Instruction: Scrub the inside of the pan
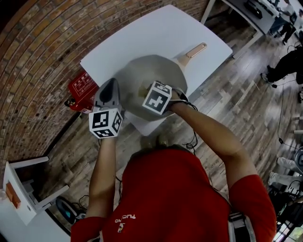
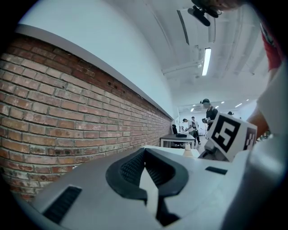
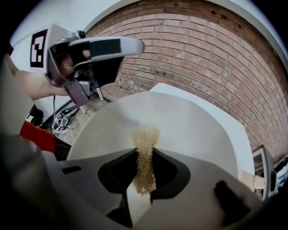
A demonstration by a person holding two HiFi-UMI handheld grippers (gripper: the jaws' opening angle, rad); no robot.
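A grey pan (image 1: 142,73) with a wooden handle (image 1: 195,50) stands tilted on the white table (image 1: 156,33). My left gripper (image 1: 109,92) is at the pan's left rim. In the left gripper view its jaws (image 2: 146,179) are shut on a thin pale edge, the pan's rim (image 2: 150,197). My right gripper (image 1: 150,94) reaches into the pan. It is shut on a golden fibrous scourer (image 3: 145,152), whose tip rests on the pan's pale inside (image 3: 189,121). From the right gripper view, the left gripper (image 3: 87,85) shows above the far rim.
A brick wall runs behind the table. A red box (image 1: 81,90) sits on the wooden floor at the wall's foot. A white stand (image 1: 19,189) is at lower left. People (image 1: 284,66) and another table (image 1: 246,14) are far right; cables lie on the floor.
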